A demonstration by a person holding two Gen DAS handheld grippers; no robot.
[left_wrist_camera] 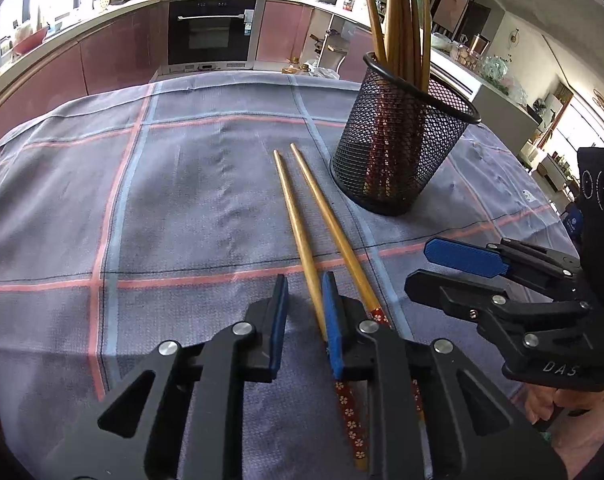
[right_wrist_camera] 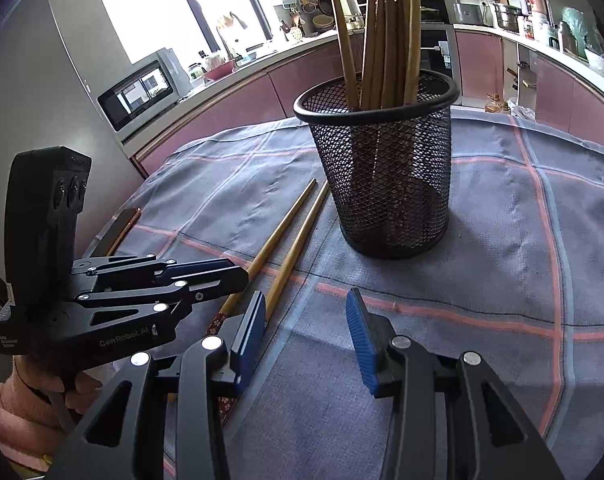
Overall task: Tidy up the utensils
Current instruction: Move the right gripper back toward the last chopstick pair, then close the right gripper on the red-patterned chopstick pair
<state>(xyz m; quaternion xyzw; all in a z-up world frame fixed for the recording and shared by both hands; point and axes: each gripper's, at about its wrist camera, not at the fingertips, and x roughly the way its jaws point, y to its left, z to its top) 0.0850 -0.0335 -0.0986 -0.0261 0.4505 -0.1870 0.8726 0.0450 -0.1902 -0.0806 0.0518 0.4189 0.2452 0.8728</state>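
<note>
Left wrist: left gripper [left_wrist_camera: 305,320] jaws narrow, gap remaining, straddling one chopstick [left_wrist_camera: 298,236] on cloth [left_wrist_camera: 162,200]; pads not yet pressing. Second chopstick [left_wrist_camera: 333,232] lies outside. Holder [left_wrist_camera: 401,148] near.

Right wrist: right gripper [right_wrist_camera: 307,330] part-open, empty, above cloth. Step judged: grasp chopstick. Next: close fully, lift, drop into holder.

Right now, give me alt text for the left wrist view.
The left hand-held gripper straddles one of two chopsticks lying on a plaid cloth. Behind them, a black mesh holder is full of upright chopsticks; the right hand-held gripper hovers alongside.
</note>
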